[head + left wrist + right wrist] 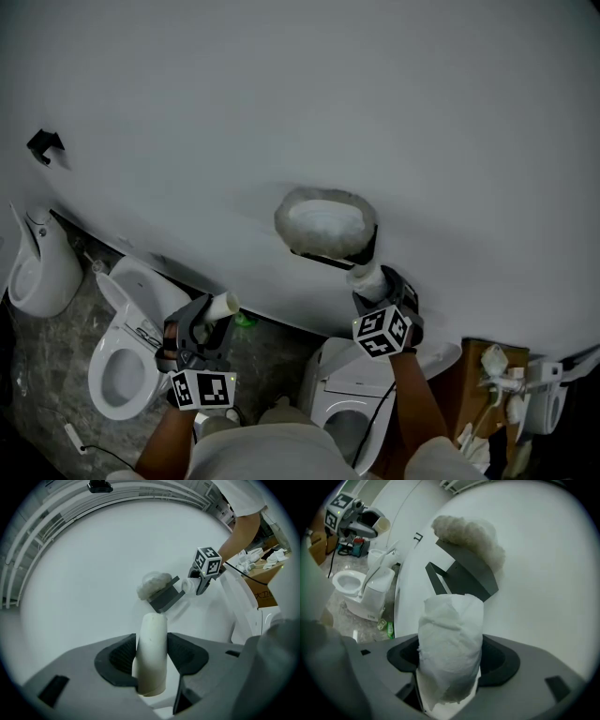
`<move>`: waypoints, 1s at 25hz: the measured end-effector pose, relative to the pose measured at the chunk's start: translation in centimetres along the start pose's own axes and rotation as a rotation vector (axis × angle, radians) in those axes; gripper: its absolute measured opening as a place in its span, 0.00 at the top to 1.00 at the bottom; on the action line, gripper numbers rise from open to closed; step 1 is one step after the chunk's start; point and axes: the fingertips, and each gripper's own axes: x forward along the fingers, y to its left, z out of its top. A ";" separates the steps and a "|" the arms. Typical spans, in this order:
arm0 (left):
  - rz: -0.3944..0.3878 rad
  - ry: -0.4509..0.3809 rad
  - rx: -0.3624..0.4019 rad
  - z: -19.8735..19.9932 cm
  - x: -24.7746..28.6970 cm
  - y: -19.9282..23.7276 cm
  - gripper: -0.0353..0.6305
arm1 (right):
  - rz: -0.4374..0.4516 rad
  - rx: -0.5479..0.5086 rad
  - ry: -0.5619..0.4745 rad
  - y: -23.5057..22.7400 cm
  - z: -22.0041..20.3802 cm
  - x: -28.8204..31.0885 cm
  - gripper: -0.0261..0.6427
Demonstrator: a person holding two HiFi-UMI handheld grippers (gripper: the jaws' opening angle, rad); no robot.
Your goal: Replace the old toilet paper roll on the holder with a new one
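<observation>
1. Gripping the new roll (450,639), the right gripper (373,287) has its jaws clamped on the paper. The roll's long axis runs along the jaws, toward 12 o'clock in the right gripper view.
2. The holder (464,576) sits just beyond the roll's far end, at 12 o'clock. I cannot tell whether they touch. This hand is the nearer one.
3. The left gripper (208,323), well apart at 8 o'clock from the holder, clenches the bare old tube (151,653).
4. No brand is readable, only the square markers (382,331).
</observation>
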 end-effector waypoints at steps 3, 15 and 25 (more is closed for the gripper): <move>0.004 0.017 -0.011 -0.8 -0.2 0.1 0.64 | -0.011 -0.036 0.023 -0.2 -0.4 0.8 0.46; 0.020 0.050 -0.030 -2.3 -0.3 0.4 0.64 | -0.069 -0.237 0.007 0.6 2.1 2.1 0.46; 0.010 0.067 -0.041 -3.4 -0.6 0.3 0.64 | -0.183 -0.227 -0.058 1.5 3.9 1.8 0.46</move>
